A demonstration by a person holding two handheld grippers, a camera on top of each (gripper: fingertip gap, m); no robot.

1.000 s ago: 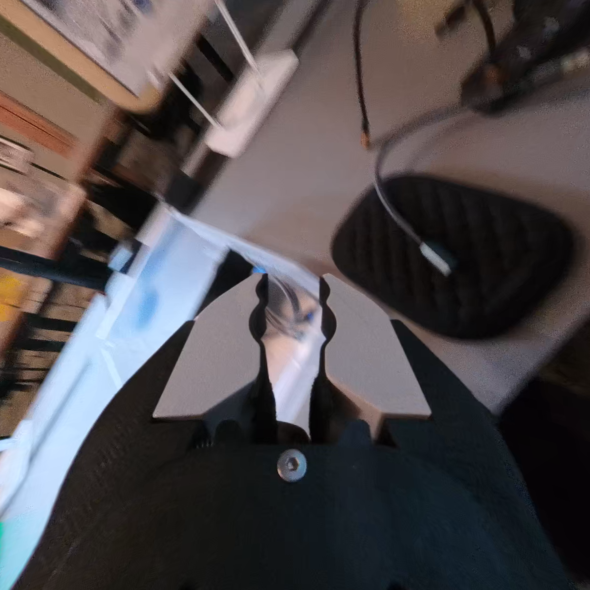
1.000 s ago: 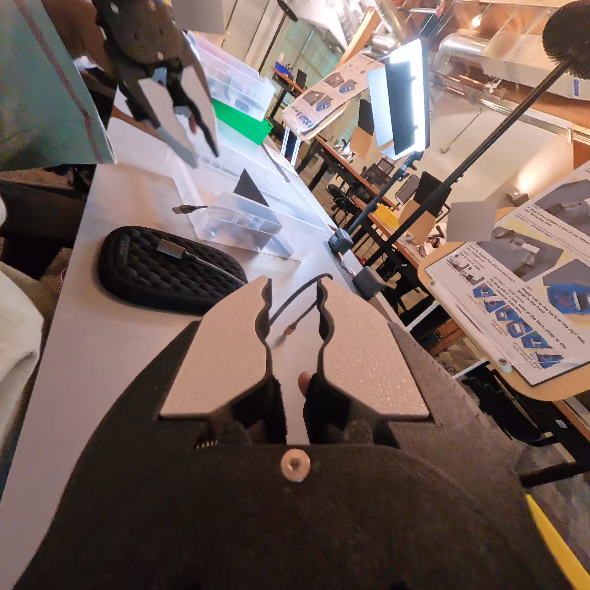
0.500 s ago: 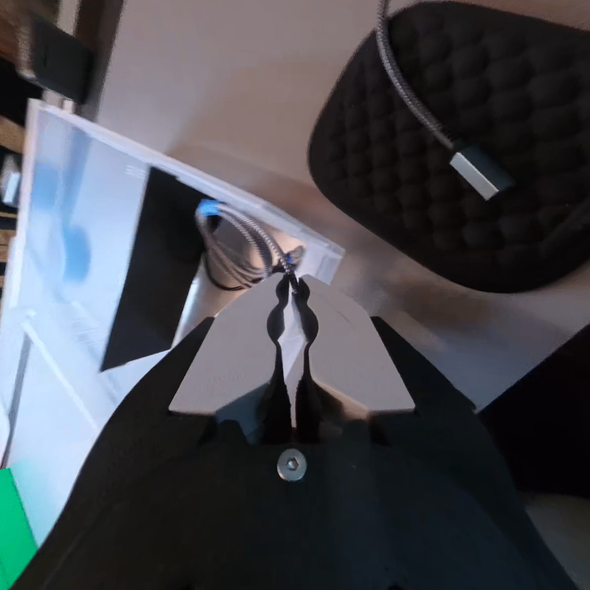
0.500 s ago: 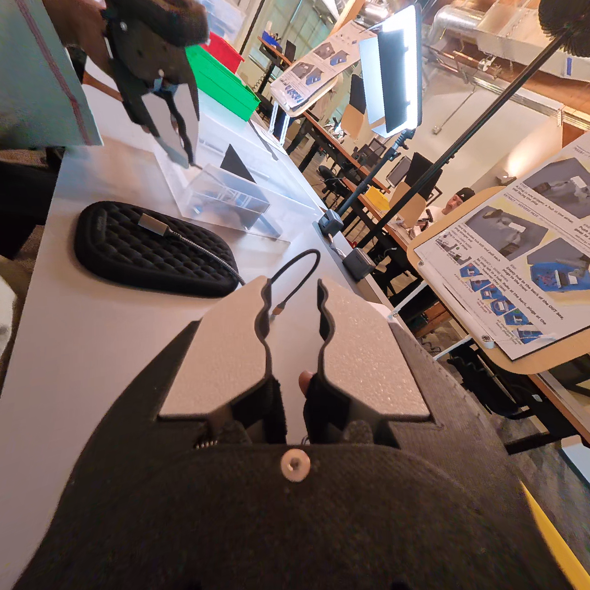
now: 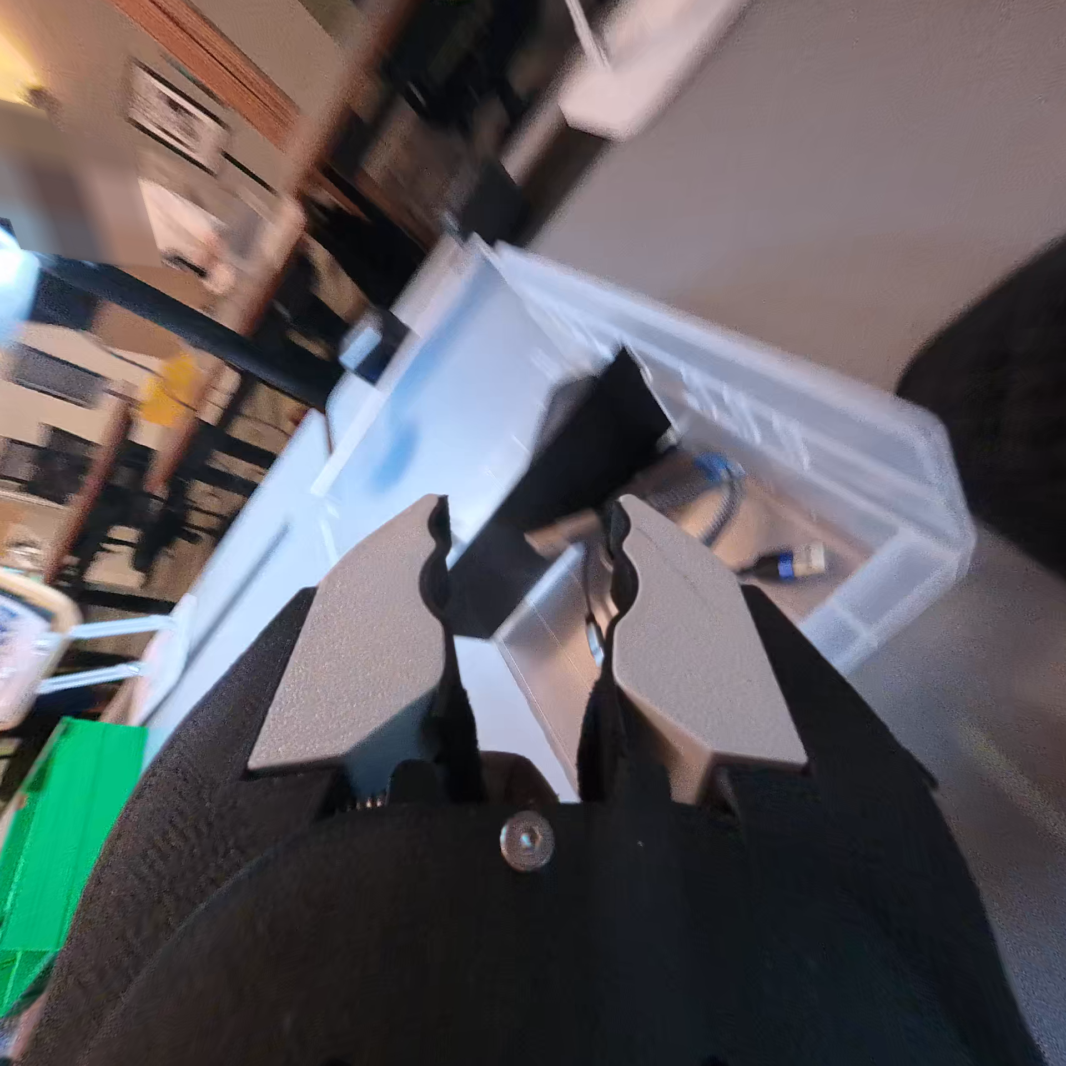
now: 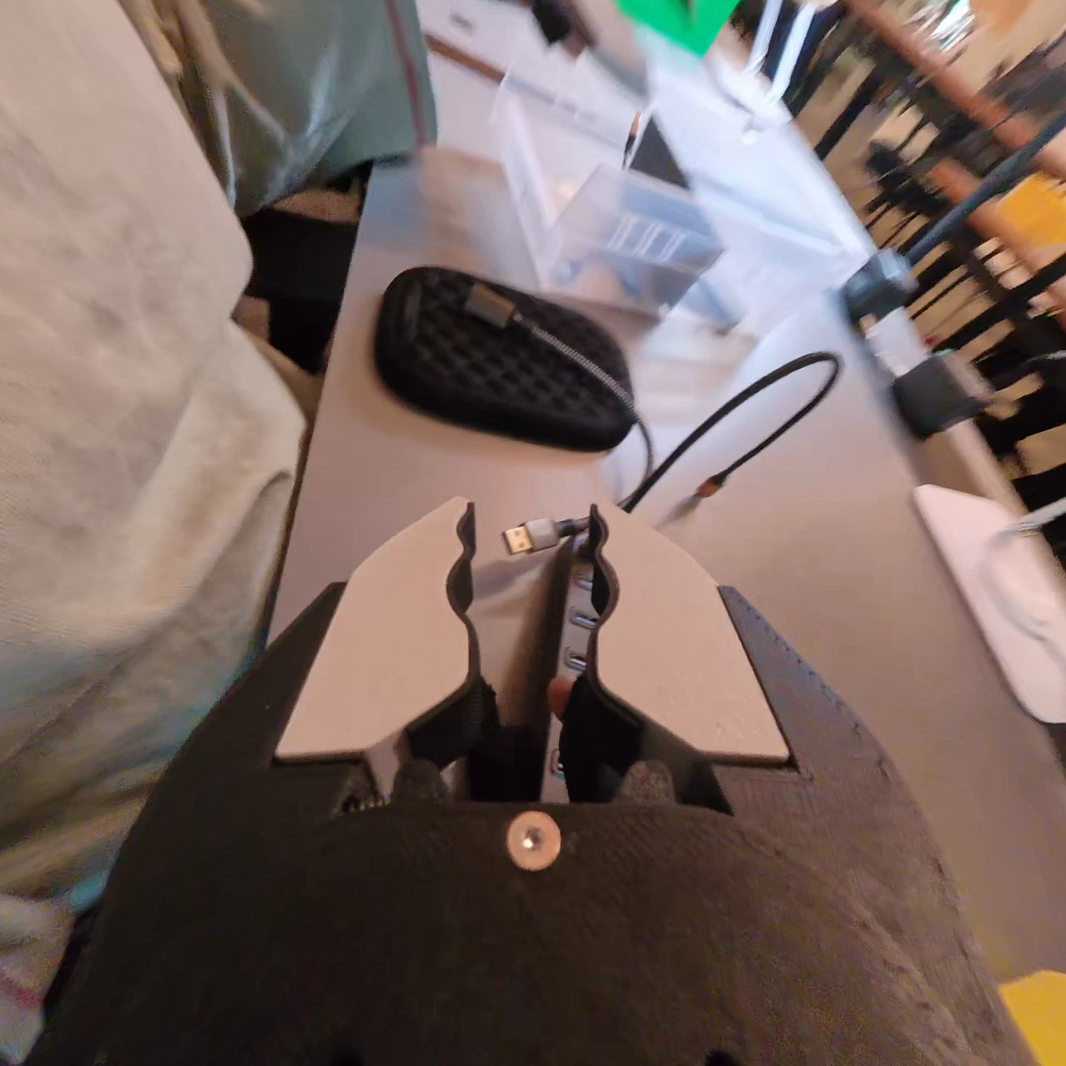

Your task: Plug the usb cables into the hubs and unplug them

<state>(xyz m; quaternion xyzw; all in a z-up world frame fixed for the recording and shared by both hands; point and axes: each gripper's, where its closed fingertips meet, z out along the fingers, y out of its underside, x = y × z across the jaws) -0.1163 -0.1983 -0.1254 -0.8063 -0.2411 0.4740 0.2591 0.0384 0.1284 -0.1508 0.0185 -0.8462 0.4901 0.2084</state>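
Left claw (image 5: 528,542) spread wide, empty, hanging over the clear plastic bin (image 5: 900,554); a coiled cable with blue-tipped plug (image 5: 799,562) lies in the bin, forward-right of the claw. View is blurry.

Right claw (image 6: 530,536) partly spread, nothing clamped. A grey hub (image 6: 568,623) lies on the bench (image 6: 779,605) in the gap, against the right finger, long axis along the fingers, ports facing up. A loose silver plug (image 6: 528,536) sits just past the fingertips, lying crosswise, tip pointing left. A second plug (image 6: 490,303) rests on the black pad (image 6: 496,369), farther ahead.

Right claw is nearer hub and plug; probably grips next.
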